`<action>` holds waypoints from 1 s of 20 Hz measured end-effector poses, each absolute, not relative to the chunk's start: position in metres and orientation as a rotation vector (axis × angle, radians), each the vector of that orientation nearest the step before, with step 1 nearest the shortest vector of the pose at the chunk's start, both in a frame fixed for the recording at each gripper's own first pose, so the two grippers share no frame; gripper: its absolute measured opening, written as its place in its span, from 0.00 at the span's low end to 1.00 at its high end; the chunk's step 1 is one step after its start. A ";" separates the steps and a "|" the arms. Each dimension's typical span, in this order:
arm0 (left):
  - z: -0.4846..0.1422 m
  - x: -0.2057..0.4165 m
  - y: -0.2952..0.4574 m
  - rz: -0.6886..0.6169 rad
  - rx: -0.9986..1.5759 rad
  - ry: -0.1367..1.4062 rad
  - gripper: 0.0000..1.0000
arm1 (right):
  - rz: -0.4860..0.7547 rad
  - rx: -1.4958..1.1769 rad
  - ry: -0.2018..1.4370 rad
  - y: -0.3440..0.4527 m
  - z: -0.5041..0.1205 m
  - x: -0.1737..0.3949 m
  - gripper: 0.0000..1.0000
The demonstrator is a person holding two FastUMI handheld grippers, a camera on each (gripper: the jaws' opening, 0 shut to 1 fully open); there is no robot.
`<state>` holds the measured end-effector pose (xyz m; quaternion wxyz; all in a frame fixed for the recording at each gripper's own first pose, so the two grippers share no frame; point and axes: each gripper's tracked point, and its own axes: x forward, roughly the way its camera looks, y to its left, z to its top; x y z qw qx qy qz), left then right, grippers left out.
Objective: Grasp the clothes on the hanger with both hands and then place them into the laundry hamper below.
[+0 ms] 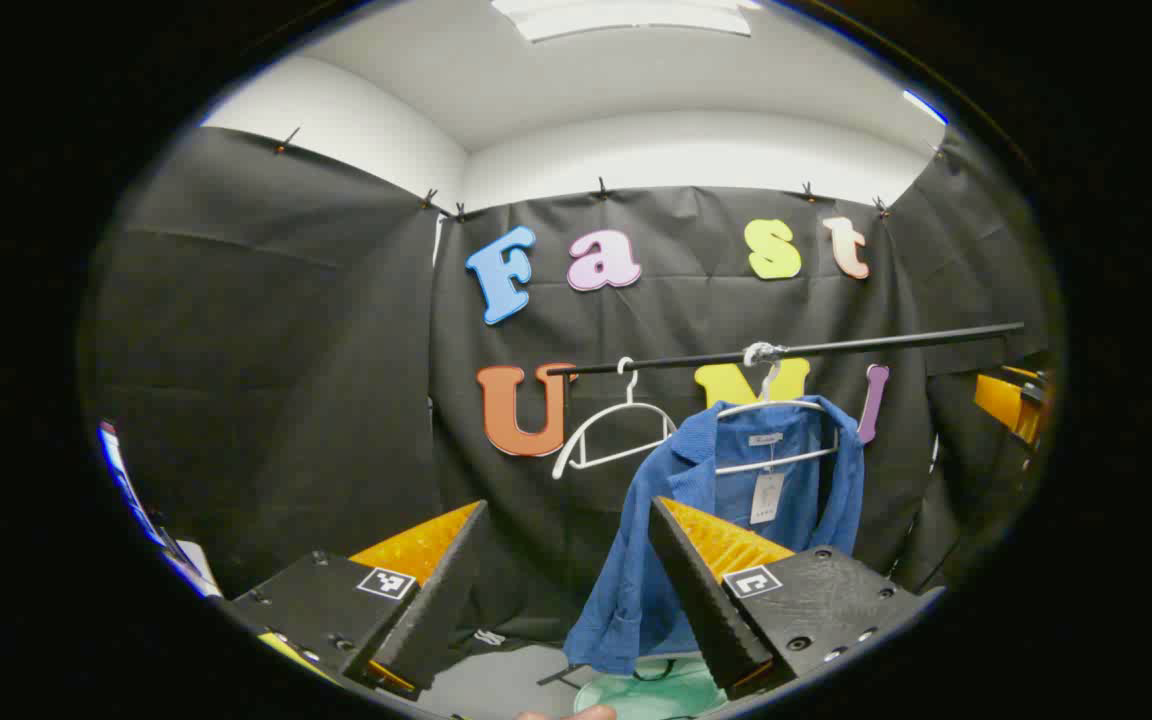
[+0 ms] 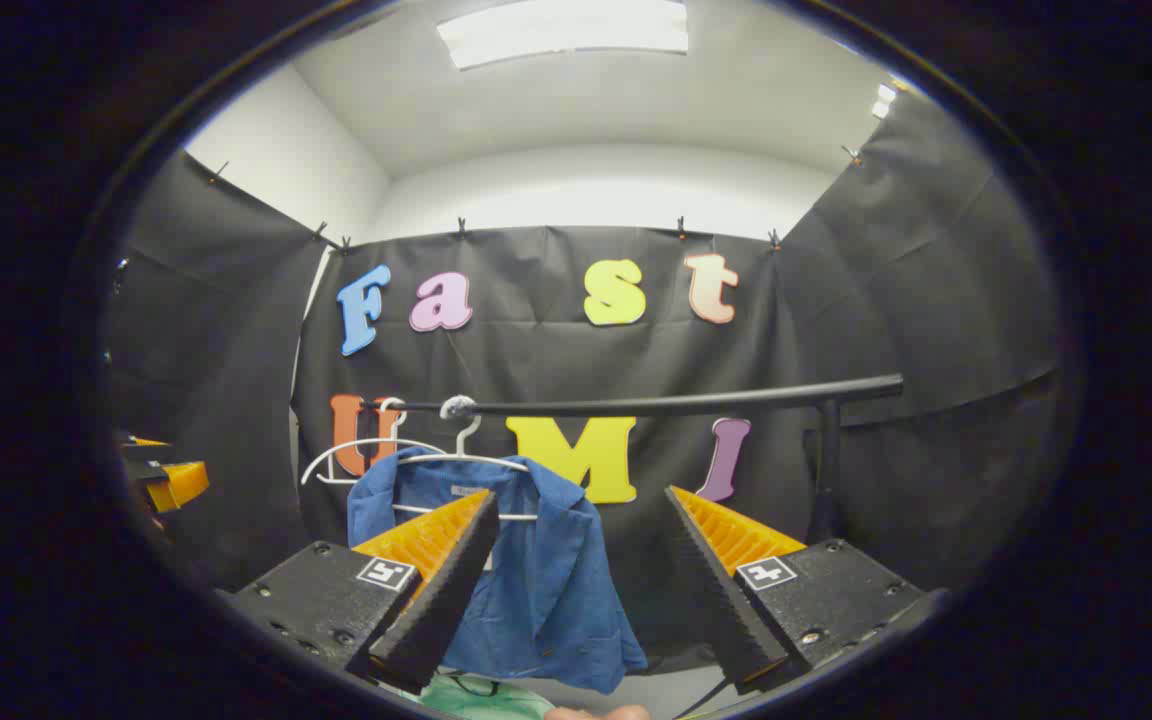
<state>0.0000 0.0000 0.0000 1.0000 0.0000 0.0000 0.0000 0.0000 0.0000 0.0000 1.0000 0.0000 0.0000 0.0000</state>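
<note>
Two grippers are held open and empty, short of the blue shirt [image 1: 726, 500], which hangs on a white hanger [image 1: 771, 405] from the black rail [image 1: 786, 350], long axis vertical. From the left gripper [image 1: 568, 590] the shirt lies ahead and rightward, partly behind its right finger; from the right gripper [image 2: 581, 585] it lies ahead and leftward. Neither is judged clearly nearer. Both are aimed level-forward, fingers spread. The green hamper [image 1: 651, 695] is glimpsed below the shirt. An empty hanger [image 1: 616, 425] is hung beside.
</note>
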 end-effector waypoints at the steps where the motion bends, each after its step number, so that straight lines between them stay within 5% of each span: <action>1: 0.004 0.000 -0.002 0.003 0.009 -0.013 1.00 | 0.005 0.012 0.026 -0.003 -0.007 0.004 1.00; 11: 0.011 -0.003 -0.059 -0.108 -0.027 -0.002 1.00 | 0.018 0.018 0.138 -0.030 -0.037 0.024 1.00; 12: 0.011 -0.001 -0.061 -0.112 -0.028 -0.001 0.92 | 0.017 0.019 0.144 -0.032 -0.038 0.025 1.00; 14: 0.015 0.001 -0.060 -0.112 -0.032 -0.018 1.00 | 0.012 0.014 0.148 -0.036 -0.039 0.023 1.00; 20: 0.014 0.016 -0.057 -0.074 -0.055 -0.059 1.00 | 0.003 -0.009 0.156 -0.034 -0.044 0.024 1.00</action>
